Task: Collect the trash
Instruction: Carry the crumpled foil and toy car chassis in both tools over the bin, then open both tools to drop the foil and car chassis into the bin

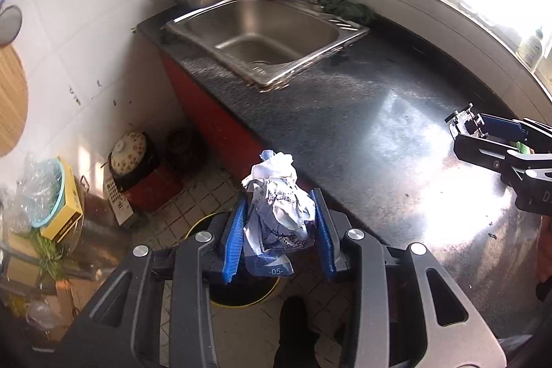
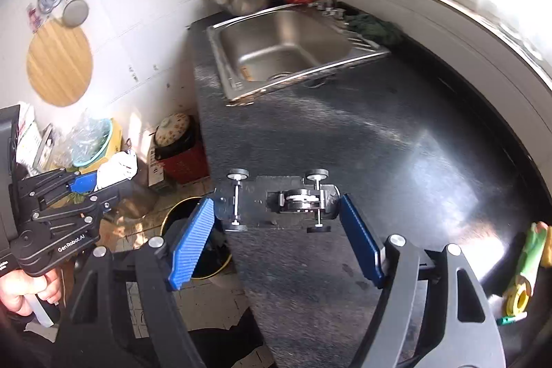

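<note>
1. Our left gripper (image 1: 281,230) is clamped tight on a crumpled paper wad (image 1: 277,212), above the floor bin (image 1: 241,294).
2. Our right gripper (image 2: 276,240) pinches a toy car (image 2: 276,200) lengthwise, over the counter edge (image 2: 345,143).

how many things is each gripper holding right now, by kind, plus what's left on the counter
crumpled paper wad, in the left gripper: 1
toy car chassis, wheels up, between the right gripper pads: 1
green and yellow toy lying on the counter: 1
total: 3
</note>
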{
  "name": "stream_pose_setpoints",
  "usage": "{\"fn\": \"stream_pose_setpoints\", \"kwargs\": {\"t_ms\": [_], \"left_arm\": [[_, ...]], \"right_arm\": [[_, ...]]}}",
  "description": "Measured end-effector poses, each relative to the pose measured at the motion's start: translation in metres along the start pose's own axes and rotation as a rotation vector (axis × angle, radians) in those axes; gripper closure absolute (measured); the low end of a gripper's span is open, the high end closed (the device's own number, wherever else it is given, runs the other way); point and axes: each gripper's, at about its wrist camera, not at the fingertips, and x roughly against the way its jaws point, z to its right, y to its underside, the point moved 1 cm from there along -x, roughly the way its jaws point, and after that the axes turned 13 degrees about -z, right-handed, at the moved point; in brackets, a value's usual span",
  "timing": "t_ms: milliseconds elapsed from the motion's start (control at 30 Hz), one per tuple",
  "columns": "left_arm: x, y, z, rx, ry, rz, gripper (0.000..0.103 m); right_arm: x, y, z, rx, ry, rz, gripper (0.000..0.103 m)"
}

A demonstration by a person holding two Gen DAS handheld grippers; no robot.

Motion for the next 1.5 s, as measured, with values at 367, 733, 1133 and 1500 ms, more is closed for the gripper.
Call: {"fn": "stream_pose_setpoints", "kwargs": {"t_ms": [367, 733, 1133, 1500], "left_arm": [[-0.027, 0.054, -0.108, 0.224, -0.03, -0.064, 0.067], [-0.1, 0.074, -0.136, 0.241, 0.034, -0.104, 0.067], [-0.2, 0.099, -0.154, 0.32, 0.148, -0.225, 0.067], [-0.209, 0.107, -0.161, 0.351, 0.178, -0.223, 0.023]], "right_arm": [[-0.078, -0.034, -0.14, 0.263, -0.143, -0.124, 0.03], [-0.155, -0.044, -0.175, 0.292, -0.161, -0.248, 0.03], [-0.259, -0.031, -0.18, 0.248, -0.138, -0.434, 0.03], [-0.27, -0.04, -0.189, 0.228, -0.166, -0.468, 0.012]]}}
